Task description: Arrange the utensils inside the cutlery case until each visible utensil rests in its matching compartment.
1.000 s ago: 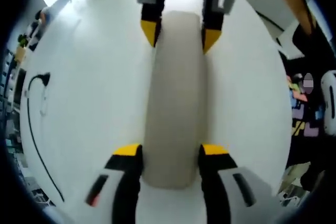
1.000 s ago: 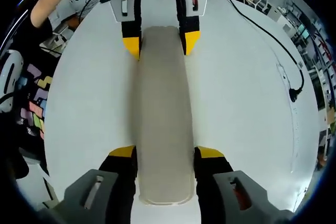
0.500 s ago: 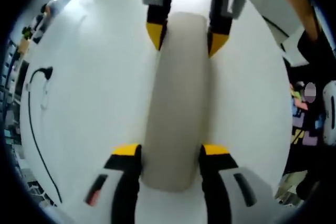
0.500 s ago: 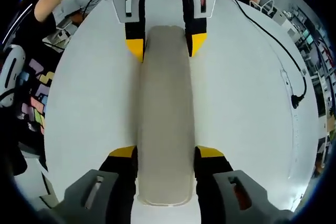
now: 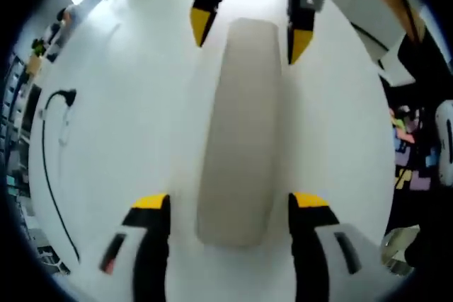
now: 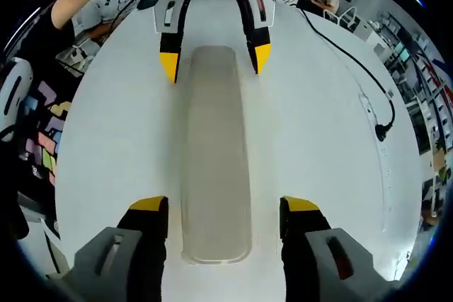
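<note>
Lying lengthwise on the white bench (image 5: 127,139), a long beige closed cutlery case with rounded ends (image 5: 241,125) sits between the two grippers, one at each end of it. In the left gripper view, the left gripper (image 5: 228,206) has its yellow-tipped black fingers (image 5: 152,206) spread wide on either side of the case's near end, with bare bench showing between each finger and the case, so they grip nothing. At the far end of the case in that view, the right gripper (image 5: 246,32) also stands apart, its tips just off the case's corners.

In the right gripper view the same case (image 6: 216,153) runs away from the camera; the right gripper (image 6: 225,208) straddles its near end with a clear gap on both sides, and the left gripper (image 6: 214,61) brackets the far end, likewise open. The case lid hides whatever is inside.

A black cable with a plug (image 6: 382,129) trails across the bench to the right in this view, and coloured puzzle-like pieces (image 6: 42,143) lie on the dark floor off the bench's left edge.
</note>
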The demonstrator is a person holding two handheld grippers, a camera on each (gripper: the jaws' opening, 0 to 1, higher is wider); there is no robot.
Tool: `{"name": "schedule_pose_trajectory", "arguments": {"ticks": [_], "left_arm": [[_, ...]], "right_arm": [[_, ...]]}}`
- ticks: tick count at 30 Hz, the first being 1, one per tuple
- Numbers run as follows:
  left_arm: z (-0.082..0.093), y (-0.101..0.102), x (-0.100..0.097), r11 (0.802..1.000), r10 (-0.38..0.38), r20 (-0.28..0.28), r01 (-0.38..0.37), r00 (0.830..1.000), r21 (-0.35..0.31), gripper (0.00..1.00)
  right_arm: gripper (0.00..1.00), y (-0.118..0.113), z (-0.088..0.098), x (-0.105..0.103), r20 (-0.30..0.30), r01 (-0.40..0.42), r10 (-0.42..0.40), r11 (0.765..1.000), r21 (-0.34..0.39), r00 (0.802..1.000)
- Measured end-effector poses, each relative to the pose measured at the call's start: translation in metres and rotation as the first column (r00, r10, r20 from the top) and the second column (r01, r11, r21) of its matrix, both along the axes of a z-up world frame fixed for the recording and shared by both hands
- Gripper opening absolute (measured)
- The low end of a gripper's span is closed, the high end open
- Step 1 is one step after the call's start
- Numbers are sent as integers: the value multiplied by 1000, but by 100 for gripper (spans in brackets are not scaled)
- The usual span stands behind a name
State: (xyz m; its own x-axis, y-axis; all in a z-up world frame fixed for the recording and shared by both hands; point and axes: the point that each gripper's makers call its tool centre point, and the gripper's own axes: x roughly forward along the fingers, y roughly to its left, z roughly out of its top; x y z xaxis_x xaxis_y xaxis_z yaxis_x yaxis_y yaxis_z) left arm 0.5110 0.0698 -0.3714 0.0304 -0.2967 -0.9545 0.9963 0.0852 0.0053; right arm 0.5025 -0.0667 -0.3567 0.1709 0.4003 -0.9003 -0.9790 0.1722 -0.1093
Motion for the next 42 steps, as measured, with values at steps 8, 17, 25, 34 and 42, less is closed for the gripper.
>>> {"name": "schedule_pose_trajectory", "arguments": {"ticks": [8, 17, 25, 34, 42], "left_arm": [[19, 8, -4, 993, 13, 51, -7, 999, -120, 100], [68, -8, -9, 838, 209, 186, -78, 960, -540, 100], [76, 21, -36, 761, 352, 379, -26, 856, -648, 100], [100, 72, -34, 509, 645, 299, -104, 703, -854, 100], [98, 96, -44, 424, 739, 276, -104, 615, -900, 96]], "right_arm": [[88, -24, 27, 13, 275, 94, -134, 984, 154, 952], [100, -43, 61, -2, 395, 209, -424, 851, 482, 815], [100, -68, 65, -20, 384, 231, -573, 726, 647, 724], [100, -90, 63, -49, 361, 282, -694, 630, 724, 623], [100, -96, 74, -72, 338, 255, -746, 555, 792, 573]]}}
